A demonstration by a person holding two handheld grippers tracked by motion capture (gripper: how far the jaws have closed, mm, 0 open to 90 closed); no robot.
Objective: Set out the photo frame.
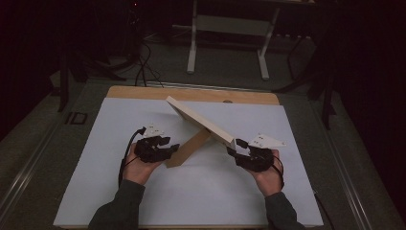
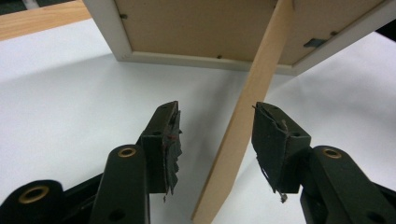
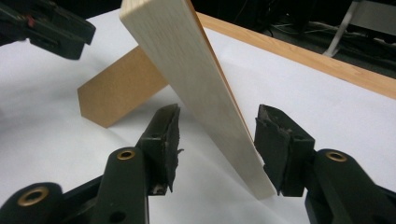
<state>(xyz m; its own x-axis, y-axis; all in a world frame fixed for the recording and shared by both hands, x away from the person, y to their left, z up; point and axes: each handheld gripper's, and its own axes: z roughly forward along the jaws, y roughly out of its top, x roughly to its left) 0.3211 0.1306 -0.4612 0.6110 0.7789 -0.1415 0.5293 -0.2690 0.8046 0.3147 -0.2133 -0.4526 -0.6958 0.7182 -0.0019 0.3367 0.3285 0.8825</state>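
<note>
— Between the two tongs, what?
— Picture frame [image 1: 198, 119], pale-rimmed, tilted, near corner down by the right tongs [image 1: 238, 152], far corner lifted toward the back of the tabletop [image 1: 201, 191]. Brown backing turned toward the left tongs [image 1: 168, 149].
— And propping it?
— Brown easel stand [image 1: 187, 147], slanting from the back of the frame down to the white tabletop, foot just beside the left tongs.
— Left tongs: spread or pressed together?
— Spread. Seen from the left gripper view [image 2: 217, 140], jaws wide apart with the easel stand [image 2: 243, 126] running up through the gap, nearer the right-hand jaw, no clear contact with either pad. Beyond, underside of the frame [image 2: 201, 28] with small clips along its rim.
— Right tongs?
— Also spread. From the right gripper view [image 3: 217, 140], pale edge of the frame [image 3: 201, 88] passing between the jaws, lower corner close against the right-hand jaw; touching or not, cannot tell. Left-hand jaw clearly apart from it. Farther off, the easel stand [image 3: 119, 88] resting on the tabletop, and the left tongs [image 3: 46, 25] at the upper left.
— Hands?
— Left hand [image 1: 138, 167] and right hand [image 1: 269, 178] behind their tongs, dark sleeves coming in from the near edge.
— Beyond the frame?
— Wooden strip [image 1: 191, 94] of bare tabletop along the far edge.
</note>
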